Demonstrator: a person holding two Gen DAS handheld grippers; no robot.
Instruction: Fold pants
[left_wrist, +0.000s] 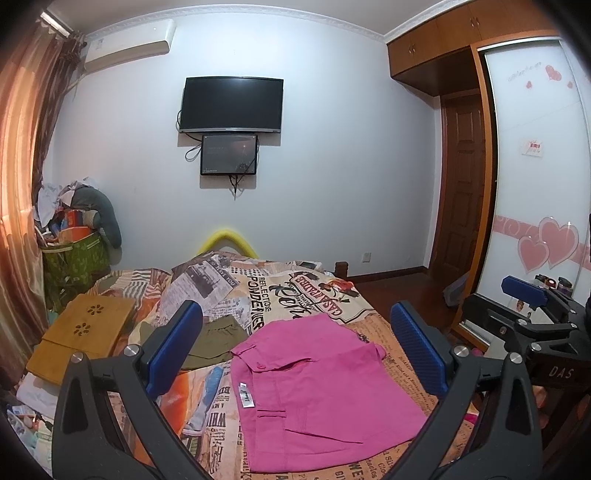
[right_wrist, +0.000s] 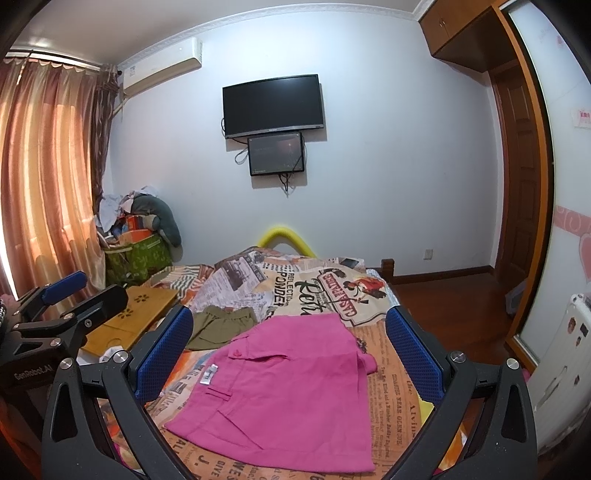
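Pink pants (left_wrist: 314, 391) lie folded flat on the newspaper-print bedspread (left_wrist: 280, 291), with a white label showing near the waistband. They also show in the right wrist view (right_wrist: 284, 391). My left gripper (left_wrist: 295, 347) is open and empty, held above the pants. My right gripper (right_wrist: 291, 350) is open and empty too, above the same pants. The right gripper shows at the right edge of the left wrist view (left_wrist: 532, 317); the left gripper shows at the left edge of the right wrist view (right_wrist: 55, 310).
An olive green garment (left_wrist: 214, 339) lies on the bed beyond the pants. A wooden lap tray (left_wrist: 81, 336) sits at the bed's left side. A green bag (left_wrist: 74, 258) of clutter stands by the curtain. Wardrobe (left_wrist: 535, 184) at right.
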